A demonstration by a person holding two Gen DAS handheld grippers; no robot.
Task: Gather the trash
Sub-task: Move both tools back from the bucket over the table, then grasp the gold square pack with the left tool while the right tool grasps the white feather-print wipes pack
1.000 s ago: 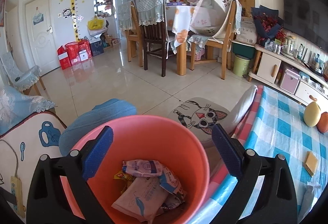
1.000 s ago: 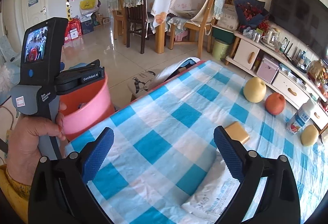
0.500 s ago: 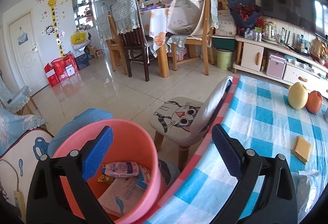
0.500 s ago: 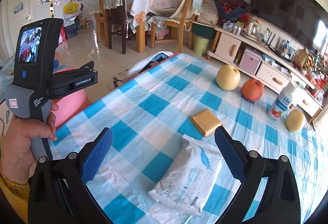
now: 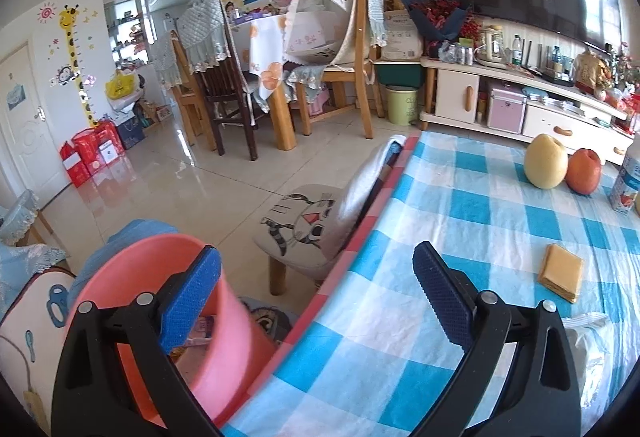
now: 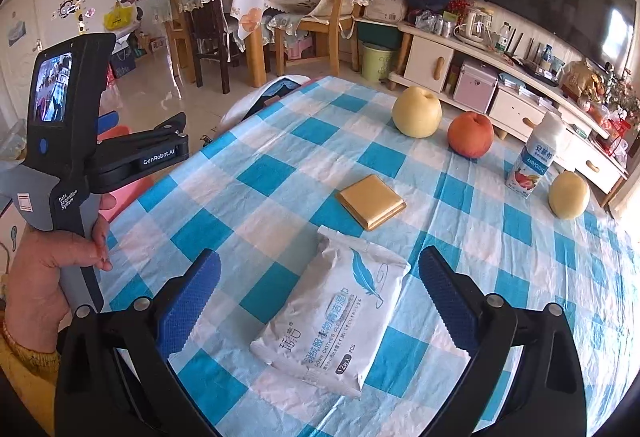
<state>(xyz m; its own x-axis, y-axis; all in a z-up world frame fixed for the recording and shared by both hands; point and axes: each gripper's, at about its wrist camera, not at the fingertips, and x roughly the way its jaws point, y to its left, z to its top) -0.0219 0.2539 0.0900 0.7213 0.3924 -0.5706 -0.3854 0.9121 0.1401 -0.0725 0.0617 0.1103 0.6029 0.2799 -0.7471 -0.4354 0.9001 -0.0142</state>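
Note:
A white wet-wipe packet (image 6: 332, 321) lies on the blue checked tablecloth (image 6: 280, 165), between the jaws of my open right gripper (image 6: 316, 301). A gold square wrapper (image 6: 371, 201) lies just beyond it and also shows in the left wrist view (image 5: 560, 273). My left gripper (image 5: 316, 293) is open and empty over the table's left edge. The pink bin (image 5: 160, 269) with trash inside stands below that edge, behind my left finger (image 5: 192, 293). The left gripper's handle (image 6: 68, 141) shows at the left of the right wrist view.
Two yellow pears (image 6: 417, 111) (image 6: 568, 195), a red apple (image 6: 470, 135) and a yogurt bottle (image 6: 534, 161) stand at the table's far side. A cat-print stool (image 5: 300, 225) stands by the table edge. Dining chairs and a TV cabinet (image 5: 520, 101) lie beyond.
Both grippers swung right, away from the bin. The wipe packet came in between the right jaws. The bin slid to the lower left of the left wrist view.

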